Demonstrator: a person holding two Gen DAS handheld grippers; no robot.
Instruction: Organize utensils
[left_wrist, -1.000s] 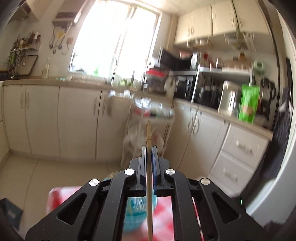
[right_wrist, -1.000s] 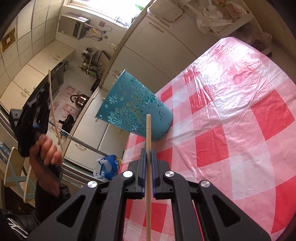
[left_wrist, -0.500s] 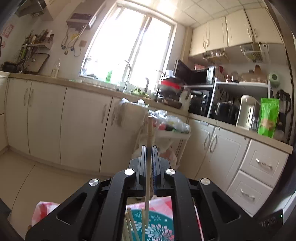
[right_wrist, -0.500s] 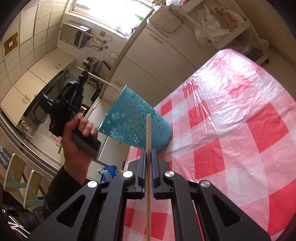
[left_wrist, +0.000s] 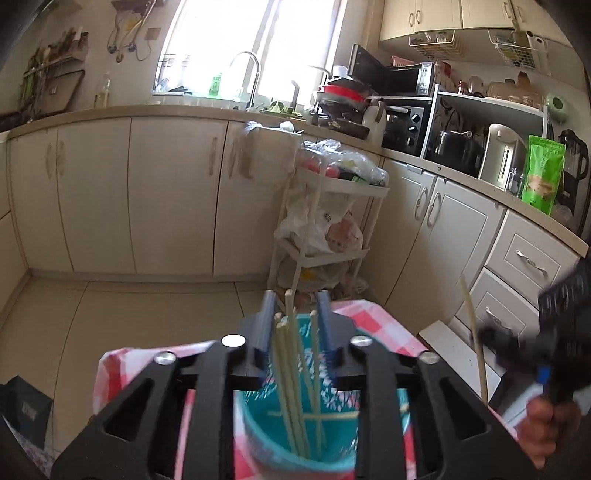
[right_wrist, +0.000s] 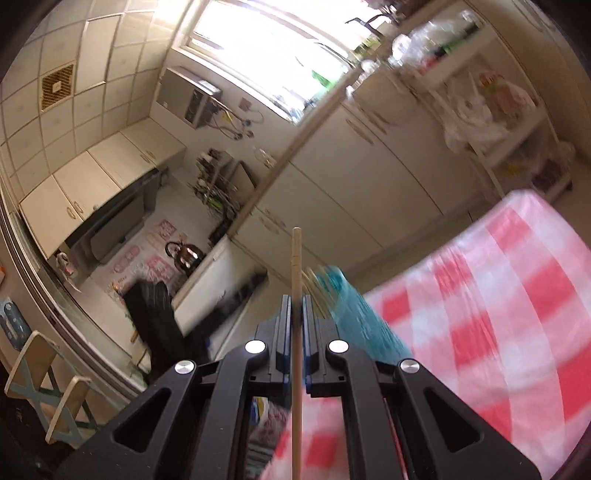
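Chopsticks (left_wrist: 295, 384): several pale wooden ones stand bundled in a blue cup (left_wrist: 258, 435) with a white flower pattern, their tops leaning toward the far rim. The cup stands on the tabletop (left_wrist: 373, 317), which is covered by a red-and-white checked cloth, near the cloth's far edge.

Left hand-held gripper (left_wrist: 294, 310): positioned directly over the cup mouth, pointing slightly downward. Its jaws are opening; the chopstick tops rise between the two blue pads, and the pads do not press on them.

Right hand-held gripper (right_wrist: 294, 310): jaws closed on a single chopstick (right_wrist: 296, 266), which runs upright through the clamp, its tip projecting past the fingertips and its lower length running out of the bottom of the right wrist view. In the left wrist view this gripper appears at the right edge, blurred, held by a hand (left_wrist: 546, 432), with its chopstick slanting upward.

Background: cream kitchen cabinets (left_wrist: 173, 195), a white storage cart (left_wrist: 325, 229) loaded with bags, and a bright window above the sink. The right wrist view is blurred.
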